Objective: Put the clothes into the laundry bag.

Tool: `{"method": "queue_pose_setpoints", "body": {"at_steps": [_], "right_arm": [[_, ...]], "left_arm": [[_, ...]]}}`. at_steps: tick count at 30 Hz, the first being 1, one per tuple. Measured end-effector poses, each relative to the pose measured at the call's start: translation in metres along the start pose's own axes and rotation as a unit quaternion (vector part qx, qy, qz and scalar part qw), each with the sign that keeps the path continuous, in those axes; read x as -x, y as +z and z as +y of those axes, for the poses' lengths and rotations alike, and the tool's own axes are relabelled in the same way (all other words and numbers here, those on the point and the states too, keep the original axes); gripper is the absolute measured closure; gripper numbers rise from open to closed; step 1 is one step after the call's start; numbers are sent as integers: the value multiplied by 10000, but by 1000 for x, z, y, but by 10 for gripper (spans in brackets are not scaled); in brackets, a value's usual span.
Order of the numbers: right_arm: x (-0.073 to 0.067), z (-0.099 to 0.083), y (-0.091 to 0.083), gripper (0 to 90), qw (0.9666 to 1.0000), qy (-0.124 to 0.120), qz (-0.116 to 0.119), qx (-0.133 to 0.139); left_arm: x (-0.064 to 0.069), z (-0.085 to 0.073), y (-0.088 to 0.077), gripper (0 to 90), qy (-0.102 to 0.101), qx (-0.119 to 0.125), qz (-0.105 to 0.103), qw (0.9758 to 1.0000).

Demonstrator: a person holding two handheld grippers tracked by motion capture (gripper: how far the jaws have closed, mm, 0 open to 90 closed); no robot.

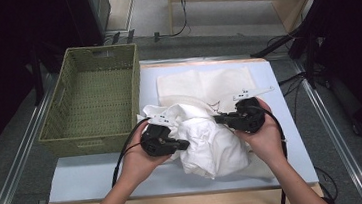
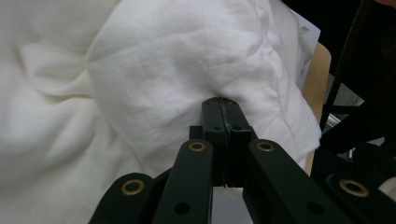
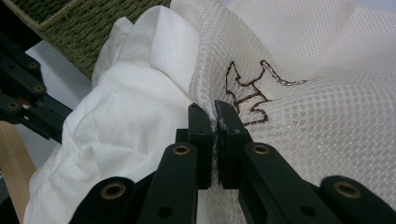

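White crumpled cloth (image 1: 213, 144), mesh bag (image 1: 207, 84)

Matt white cloth (image 1: 213, 144), open-weave mesh bag (image 3: 317, 107)

High view: fixed above the near edge of the table (image 1: 76, 180), it faced forward and down and took in the whole top, the basket (image 1: 90, 98) at left of frame and floor beyond at the upper edge; forearms entered from the bottom.

Left gripper view: it rode on the left gripper (image 2: 221, 105), looked along its jaws, which rose from bottom centre, and sat very near the white cloth (image 2: 154, 70).

Right gripper view: it rode on the right gripper (image 3: 216, 109), equally close, and faced the mesh bag (image 3: 303, 60), with cloth at left and basket at upper left.

Shared: all three showed the cloth.
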State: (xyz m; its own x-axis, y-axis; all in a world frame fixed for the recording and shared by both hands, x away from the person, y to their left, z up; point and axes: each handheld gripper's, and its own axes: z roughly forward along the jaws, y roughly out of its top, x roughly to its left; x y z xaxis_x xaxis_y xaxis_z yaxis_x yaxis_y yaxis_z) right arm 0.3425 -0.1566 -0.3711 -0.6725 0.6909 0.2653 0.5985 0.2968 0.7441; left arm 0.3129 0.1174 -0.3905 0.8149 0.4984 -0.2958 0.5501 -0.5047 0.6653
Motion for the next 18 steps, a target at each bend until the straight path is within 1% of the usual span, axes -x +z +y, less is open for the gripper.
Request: {"method": "queue_pose_setpoints", "body": {"at_steps": [1,2,4,6,7,9,10,11,13,17,18], "right_arm": [[0,0,0,876,10000,1,1,0],[0,0,0,876,10000,-3,-6,0],[0,0,1,877,10000,-11,-20,-9],[0,0,1,877,10000,-17,-33,-26],[1,0,1,877,10000,-11,-62,-28],[2,0,2,878,9999,3,-94,-41],[2,-1,2,880,9999,21,-101,-55],[2,-1,3,881,9999,13,-104,-55],[0,0,3,882,9999,-25,-124,-60],[-3,1,3,884,9999,-24,-95,-79],[-4,2,2,884,9999,-21,-90,-74]], "left_arm": [[0,2,4,900,-13,-3,-19,10000],[0,4,8,900,36,-38,-13,10000],[1,8,15,900,51,-31,-13,10000],[0,11,20,900,26,-9,-63,10000],[0,13,23,900,19,1,-47,10000],[0,15,26,900,79,52,14,10000],[1,16,27,900,82,64,94,9999],[2,17,29,900,109,84,101,9999],[3,19,33,900,104,49,113,9999],[5,23,43,900,110,53,39,9999],[5,25,45,900,126,41,64,9999]]}}
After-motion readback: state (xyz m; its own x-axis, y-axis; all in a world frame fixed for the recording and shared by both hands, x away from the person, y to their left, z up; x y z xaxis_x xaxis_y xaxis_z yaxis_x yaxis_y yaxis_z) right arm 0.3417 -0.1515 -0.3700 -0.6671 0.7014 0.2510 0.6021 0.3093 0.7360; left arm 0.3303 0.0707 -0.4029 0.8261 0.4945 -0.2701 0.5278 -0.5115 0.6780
